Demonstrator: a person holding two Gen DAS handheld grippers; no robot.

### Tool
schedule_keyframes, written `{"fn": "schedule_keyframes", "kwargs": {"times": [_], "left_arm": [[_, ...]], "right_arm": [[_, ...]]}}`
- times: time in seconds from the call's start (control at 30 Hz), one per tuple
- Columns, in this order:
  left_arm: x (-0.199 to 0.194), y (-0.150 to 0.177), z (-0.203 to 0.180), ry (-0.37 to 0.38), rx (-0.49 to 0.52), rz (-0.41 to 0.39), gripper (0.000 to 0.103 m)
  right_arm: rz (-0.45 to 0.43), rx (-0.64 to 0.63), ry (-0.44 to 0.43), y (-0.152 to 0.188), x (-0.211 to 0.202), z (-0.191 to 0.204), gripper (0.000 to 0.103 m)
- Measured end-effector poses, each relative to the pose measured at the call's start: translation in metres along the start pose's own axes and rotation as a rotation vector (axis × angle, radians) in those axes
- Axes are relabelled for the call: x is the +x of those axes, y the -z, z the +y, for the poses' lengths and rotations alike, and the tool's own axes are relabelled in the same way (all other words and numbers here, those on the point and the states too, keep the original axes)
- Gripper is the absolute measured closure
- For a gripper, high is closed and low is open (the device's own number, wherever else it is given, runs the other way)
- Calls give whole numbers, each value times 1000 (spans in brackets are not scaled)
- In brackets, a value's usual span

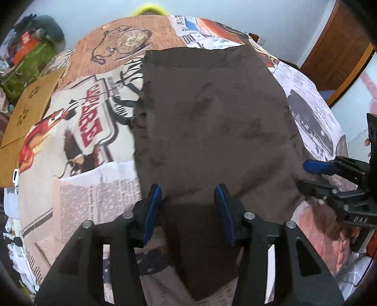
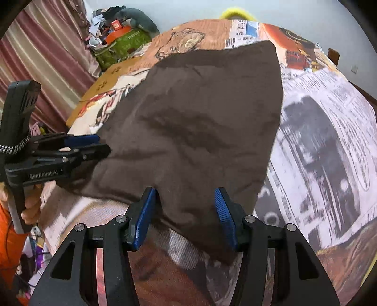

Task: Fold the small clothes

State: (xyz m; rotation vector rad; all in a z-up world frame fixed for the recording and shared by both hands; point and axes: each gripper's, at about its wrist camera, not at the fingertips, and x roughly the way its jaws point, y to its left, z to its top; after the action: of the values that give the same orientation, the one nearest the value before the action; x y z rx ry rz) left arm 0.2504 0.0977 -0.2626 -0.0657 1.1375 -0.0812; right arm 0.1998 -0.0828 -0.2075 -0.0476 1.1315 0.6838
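A dark brown cloth (image 1: 212, 122) lies spread flat on a table covered with a printed newspaper-pattern cover (image 1: 82, 131); it also shows in the right wrist view (image 2: 193, 131). My left gripper (image 1: 188, 195) is open, its blue pads standing either side of the cloth's near edge. My right gripper (image 2: 185, 197) is open too, over the cloth's near right corner. The right gripper shows in the left wrist view (image 1: 313, 174) at the cloth's right edge. The left gripper shows in the right wrist view (image 2: 99, 146) at the cloth's left edge. Neither holds the cloth.
A brown cardboard box (image 1: 26, 115) sits at the table's left side. A green bag with clutter (image 2: 122, 44) stands beyond by a pink curtain (image 2: 47, 58). A wooden door (image 1: 339, 51) is at the right. Something yellow (image 2: 235, 13) shows past the far edge.
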Motion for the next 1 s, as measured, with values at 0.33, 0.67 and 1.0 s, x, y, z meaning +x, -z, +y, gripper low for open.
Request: {"fn": "schedule_keyframes", "kwargs": {"times": [0.33,0.67,1.0], "left_arm": [[-35,26,35,-32,-68,-40,52],[-39,42,17,67,-90,-31,48],[-8,27,20,113,-157,10,47]], "right_arm": [[-41,50,57,16,-37,-24,54],[-16,71,56,38,-43,-26,54],[-34,0,54,32,-24,-12,43]]}}
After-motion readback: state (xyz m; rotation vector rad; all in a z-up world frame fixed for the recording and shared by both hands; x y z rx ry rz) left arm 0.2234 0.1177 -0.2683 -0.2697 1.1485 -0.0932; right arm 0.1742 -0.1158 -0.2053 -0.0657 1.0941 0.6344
